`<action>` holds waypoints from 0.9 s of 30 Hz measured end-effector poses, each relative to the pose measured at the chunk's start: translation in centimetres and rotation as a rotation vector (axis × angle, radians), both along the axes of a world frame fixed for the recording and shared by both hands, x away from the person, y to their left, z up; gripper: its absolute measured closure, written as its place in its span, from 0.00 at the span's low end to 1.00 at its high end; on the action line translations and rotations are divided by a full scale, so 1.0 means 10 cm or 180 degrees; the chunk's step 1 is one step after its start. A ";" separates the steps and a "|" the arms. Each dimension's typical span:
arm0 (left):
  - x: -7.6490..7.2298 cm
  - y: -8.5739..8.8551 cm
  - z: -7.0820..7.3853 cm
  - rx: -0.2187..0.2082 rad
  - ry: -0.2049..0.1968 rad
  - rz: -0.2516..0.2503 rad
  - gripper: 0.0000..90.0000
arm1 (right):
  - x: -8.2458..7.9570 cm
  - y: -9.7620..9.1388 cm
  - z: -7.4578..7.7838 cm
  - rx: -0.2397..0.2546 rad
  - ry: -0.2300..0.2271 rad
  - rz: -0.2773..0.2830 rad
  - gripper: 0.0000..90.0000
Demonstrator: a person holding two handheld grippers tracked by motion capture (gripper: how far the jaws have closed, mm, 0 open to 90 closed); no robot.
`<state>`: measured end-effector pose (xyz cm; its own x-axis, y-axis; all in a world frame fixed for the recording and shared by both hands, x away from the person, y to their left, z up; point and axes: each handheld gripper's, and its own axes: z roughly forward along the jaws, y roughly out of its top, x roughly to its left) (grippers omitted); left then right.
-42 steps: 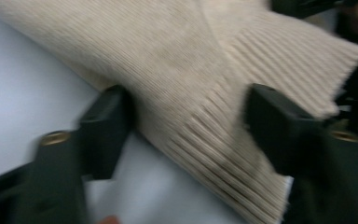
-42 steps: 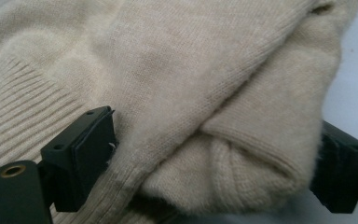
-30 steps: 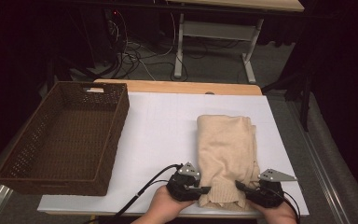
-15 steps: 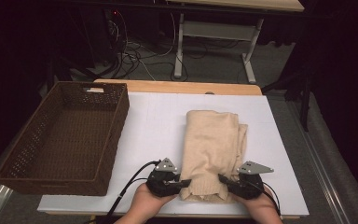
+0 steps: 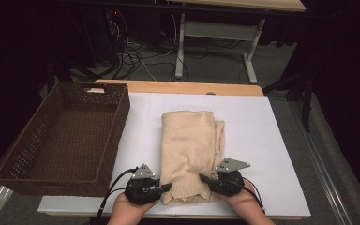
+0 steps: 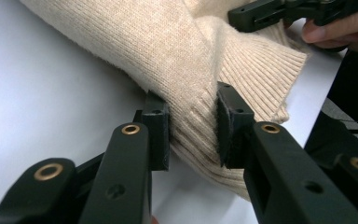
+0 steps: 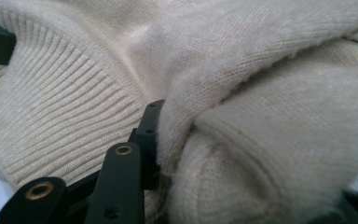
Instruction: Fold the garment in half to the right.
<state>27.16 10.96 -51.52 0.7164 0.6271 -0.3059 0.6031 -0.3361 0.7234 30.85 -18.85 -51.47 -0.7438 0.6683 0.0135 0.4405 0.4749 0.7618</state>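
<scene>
- On the white table top [image 5: 262,140], near its front edge and right of the middle, lies the folded cream sweater [image 5: 190,145], a long soft bundle with a ribbed hem at the near end
- Its far end is a rounded fold; how many layers lie inside cannot be made out, and the folds on its right side are too bunched to read
- The left gripper [image 5: 161,188] is clenched on the hem's left corner: in the left gripper view both black pads press into the ribbed knit [image 6: 191,126]
- The right gripper [image 5: 205,179] bites a thick fuzzy fold [image 7: 261,154] on the right side; one jaw is buried under the wool, so only one pad is seen
- Both hands are cut off by the bottom edge of the high view
- Well to the left stands a brown woven basket [image 5: 117,122], rectangular, partly overhanging the table
</scene>
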 end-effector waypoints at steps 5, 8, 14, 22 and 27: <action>-0.03 0.04 -0.05 -0.0038 0.0008 -0.0005 0.67 | -0.15 0.00 0.02 -0.0027 -0.0059 -0.0015 0.68; -0.02 0.06 -0.03 -0.0044 -0.0028 0.0060 0.53 | -0.20 -0.04 0.01 0.0006 -0.0078 -0.0046 0.67; 0.01 0.13 0.07 0.0073 -0.0419 0.0383 0.24 | -0.28 -0.12 0.00 0.0076 -0.0082 -0.0105 0.59; 0.13 0.15 -0.01 0.0282 -0.0420 0.0514 0.05 | -0.40 -0.39 0.11 0.0380 -0.0323 -0.0134 0.23; 0.15 0.18 -0.05 0.0286 -0.0204 0.0511 0.00 | -0.43 -0.61 0.17 0.0444 -0.0425 -0.0286 0.16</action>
<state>28.65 12.74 -52.01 0.6211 0.7577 -0.2004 0.6078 -0.3043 0.7335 26.57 -24.99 -49.81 -0.6825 0.7307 0.0159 0.3673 0.3241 0.8718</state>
